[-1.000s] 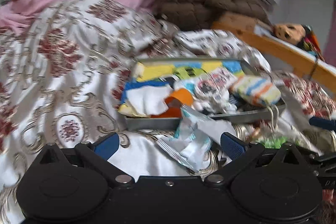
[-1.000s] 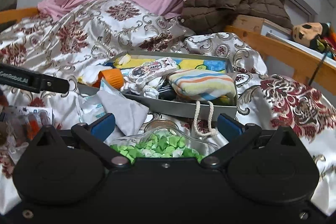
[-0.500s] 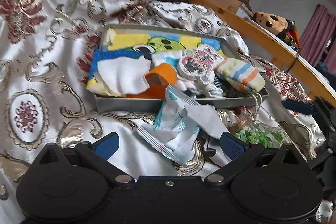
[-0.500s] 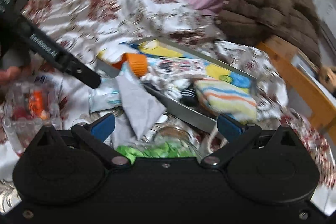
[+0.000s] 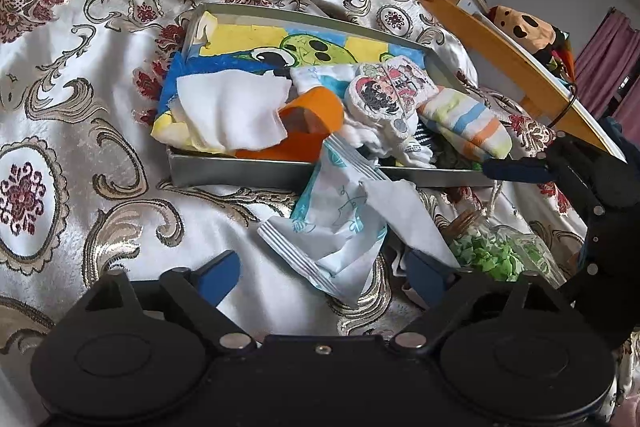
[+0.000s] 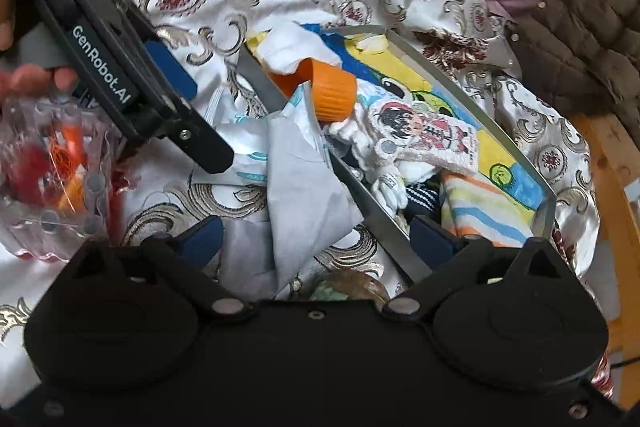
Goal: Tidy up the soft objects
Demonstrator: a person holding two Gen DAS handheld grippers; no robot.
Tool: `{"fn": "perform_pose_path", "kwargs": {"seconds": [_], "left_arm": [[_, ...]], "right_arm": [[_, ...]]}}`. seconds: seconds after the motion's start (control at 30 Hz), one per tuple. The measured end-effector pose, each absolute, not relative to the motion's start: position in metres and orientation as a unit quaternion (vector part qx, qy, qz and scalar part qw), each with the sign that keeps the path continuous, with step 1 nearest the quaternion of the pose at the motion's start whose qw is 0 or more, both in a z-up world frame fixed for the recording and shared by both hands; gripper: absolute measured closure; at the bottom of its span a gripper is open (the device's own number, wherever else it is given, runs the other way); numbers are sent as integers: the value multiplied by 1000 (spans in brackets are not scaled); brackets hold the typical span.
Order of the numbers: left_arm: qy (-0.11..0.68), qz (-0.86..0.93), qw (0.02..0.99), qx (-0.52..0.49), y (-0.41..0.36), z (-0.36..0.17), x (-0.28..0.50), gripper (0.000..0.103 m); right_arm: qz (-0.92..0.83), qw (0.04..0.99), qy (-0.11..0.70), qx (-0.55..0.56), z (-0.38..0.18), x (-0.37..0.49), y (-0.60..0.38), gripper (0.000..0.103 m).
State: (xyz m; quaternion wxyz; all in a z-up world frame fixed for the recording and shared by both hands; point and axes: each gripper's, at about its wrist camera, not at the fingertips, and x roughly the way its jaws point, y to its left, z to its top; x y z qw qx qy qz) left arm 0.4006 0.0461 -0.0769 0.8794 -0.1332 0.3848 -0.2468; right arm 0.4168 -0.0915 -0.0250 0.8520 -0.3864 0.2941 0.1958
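Observation:
A grey metal tray (image 5: 240, 173) (image 6: 472, 83) lies on the patterned bedspread, full of soft things: a white cloth (image 5: 228, 111), an orange piece (image 5: 316, 107) (image 6: 334, 93), a cartoon-print sock (image 5: 384, 89) (image 6: 424, 135) and a striped sock (image 5: 466, 123) (image 6: 484, 213). A white and blue wrapper with a grey cloth (image 5: 340, 223) (image 6: 304, 187) hangs over the tray's near wall. My left gripper (image 5: 324, 273) is open just in front of that wrapper. My right gripper (image 6: 316, 239) is open over the grey cloth and the tray's corner.
A glass jar of green bits (image 5: 496, 247) lies right of the wrapper. A clear plastic box with red and orange items (image 6: 52, 179) sits at the left. A brown quilted jacket (image 6: 588, 23), a pink pillow and a wooden bed rail (image 5: 500, 39) lie behind.
Both grippers have moved forward and tilted down toward the wrapper and tray. The right gripper has swung left, so the jar has slid under its body. Both stay open.

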Motion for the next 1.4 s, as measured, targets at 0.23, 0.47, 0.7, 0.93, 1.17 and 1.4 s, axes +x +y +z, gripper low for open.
{"fn": "perform_pose_path", "kwargs": {"seconds": [0.23, 0.47, 0.7, 0.93, 1.17, 1.4], "left_arm": [[370, -267, 885, -96, 35, -75, 398, 17], [389, -260, 882, -55, 23, -82, 400, 31], [386, -255, 886, -43, 19, -83, 402, 38], [385, -245, 889, -42, 17, -86, 406, 56], [368, -245, 895, -51, 17, -85, 407, 80], [368, -248, 894, -61, 19, -84, 408, 87]], "right_arm": [[206, 833, 327, -396, -38, 429, -85, 29], [203, 832, 354, -376, -44, 433, -86, 45], [198, 842, 365, -344, -48, 439, -92, 55], [194, 851, 367, -322, -50, 439, -100, 76], [188, 861, 346, -321, -50, 431, -103, 90], [186, 871, 330, -313, -49, 424, -105, 98]]}}
